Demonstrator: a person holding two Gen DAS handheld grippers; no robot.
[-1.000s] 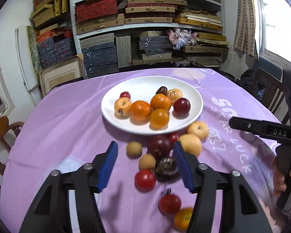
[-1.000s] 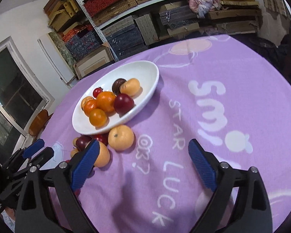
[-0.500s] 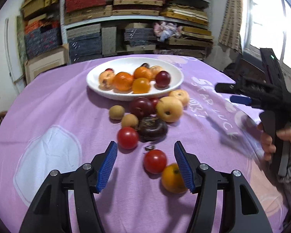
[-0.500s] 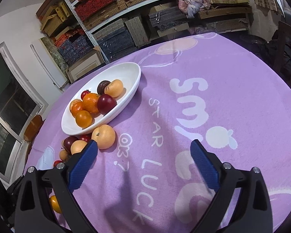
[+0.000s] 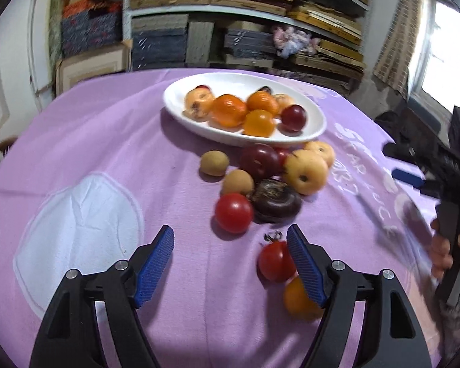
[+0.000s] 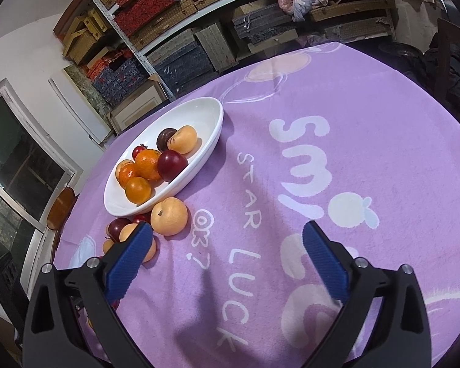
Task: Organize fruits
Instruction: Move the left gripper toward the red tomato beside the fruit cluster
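Opening left claw [image 5: 230, 256] beside red tomato [image 5: 275, 260].

a storeroom-like room in a home or small shop. metal shelves [image 6: 199, 15] hold stacked flat boxes. a round table wears a purple cloth [image 6: 368, 122].

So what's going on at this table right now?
A person with a gripper in each hand is sorting fruit into the white plate. The left gripper hangs over the purple cloth, jaws opening, nothing between them, a red tomato beside one finger. The right gripper is open and empty.
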